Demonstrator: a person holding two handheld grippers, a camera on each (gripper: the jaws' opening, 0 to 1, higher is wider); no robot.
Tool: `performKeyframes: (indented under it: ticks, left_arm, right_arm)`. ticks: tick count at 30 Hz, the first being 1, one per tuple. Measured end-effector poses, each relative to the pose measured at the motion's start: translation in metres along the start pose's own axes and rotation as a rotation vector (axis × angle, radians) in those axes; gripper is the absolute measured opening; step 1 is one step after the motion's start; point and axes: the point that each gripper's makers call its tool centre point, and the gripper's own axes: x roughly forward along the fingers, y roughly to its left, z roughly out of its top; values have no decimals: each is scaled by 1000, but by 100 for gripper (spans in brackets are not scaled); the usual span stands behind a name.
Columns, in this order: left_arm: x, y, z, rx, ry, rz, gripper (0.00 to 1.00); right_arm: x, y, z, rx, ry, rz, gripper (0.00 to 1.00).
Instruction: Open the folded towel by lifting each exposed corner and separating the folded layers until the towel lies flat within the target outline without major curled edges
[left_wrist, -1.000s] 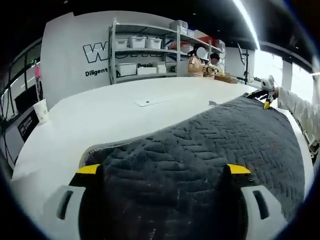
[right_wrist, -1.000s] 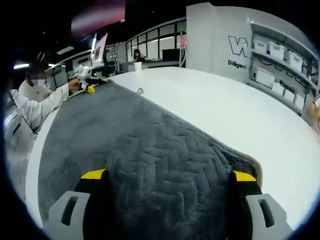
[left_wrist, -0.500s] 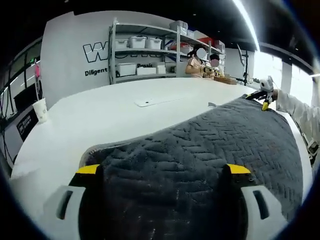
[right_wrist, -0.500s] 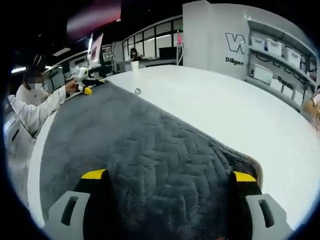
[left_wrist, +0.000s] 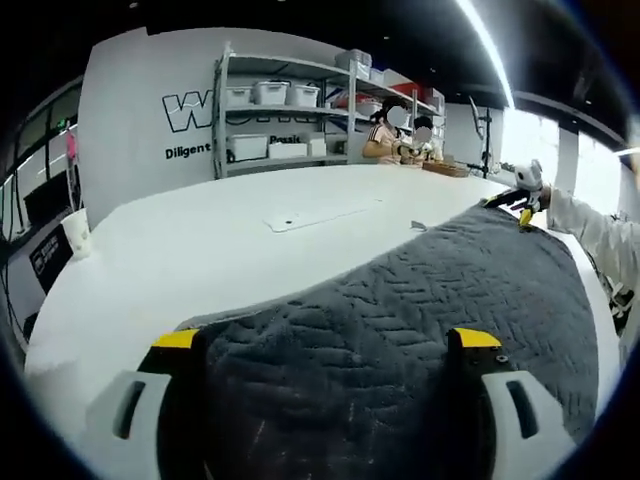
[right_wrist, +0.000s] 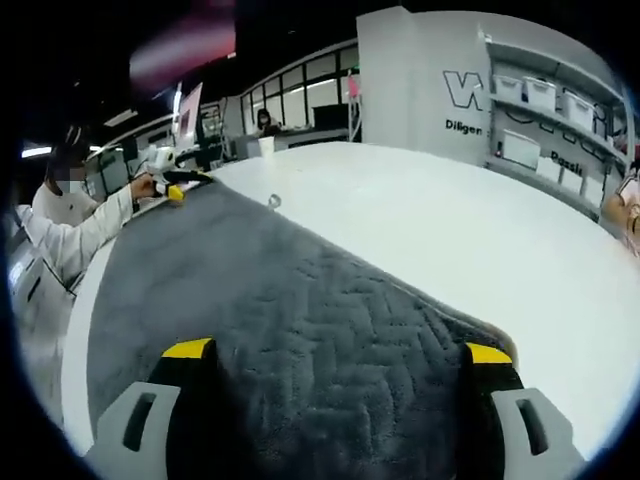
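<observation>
1. On the white bench (left_wrist: 200, 240), the dark grey towel (left_wrist: 430, 290) lies spread in one long stretch, running from my left tool (left_wrist: 328, 345) away to my right tool (left_wrist: 520, 200), seen far off at the towel's other end.
2. In the left gripper view, the towel's near edge sits between my left tool's yellow-tipped jaws. They stand wide, with cloth filling the gap; I cannot tell whether they pinch it.
3. In the right gripper view, the same holds: the towel (right_wrist: 270, 300) fills the space between my right tool (right_wrist: 338, 352) jaws, grip unclear. The left tool (right_wrist: 170, 185) shows at the far end, a white sleeve (right_wrist: 70, 235) behind it.
4. I judge the unfolding mostly done: the herringbone face looks like one open layer with no stacked folds showing.
5. What is left: the ends near both tools seem raised off the bench, so they need laying down and smoothing. I see no target outline, so I cannot judge placement.
6. Shelves (left_wrist: 290, 110) with bins stand beyond the bench.
</observation>
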Motion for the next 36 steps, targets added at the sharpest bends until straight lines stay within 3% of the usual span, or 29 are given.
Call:
performKeyframes:
  ticks: [5,12,18,21,23,28,33,36]
  left_arm:
    - [6,1,-4,1,18,-6,99]
    - [11,6,-10,0,42,6,99]
    - [13,8,-10,-4,41,8,99]
    - [13,9,-10,-7,39,8,99]
    - [13,9,-10,-8,39,10,99]
    - [14,10,-10,-5,40,12,99]
    - [15,10,-10,-6,38,17,99]
    - [15,11,-10,-12,30,21,99]
  right_arm:
    - [-5,-24,5,-8,-25,-88,100]
    - [-2,-35,-5,-9,-3,-128,100]
    - [7,-37,-17,32,11,-98,100]
    - [3,-37,-12,45,-16,-94,100]
    - [1,-40,-13,17,1,-120,100]
    - [0,-25,-1,10,-40,-72,100]
    - [10,-21,-15,17,12,-42,100]
    - [9,-22,-11,31,-12,-50,100]
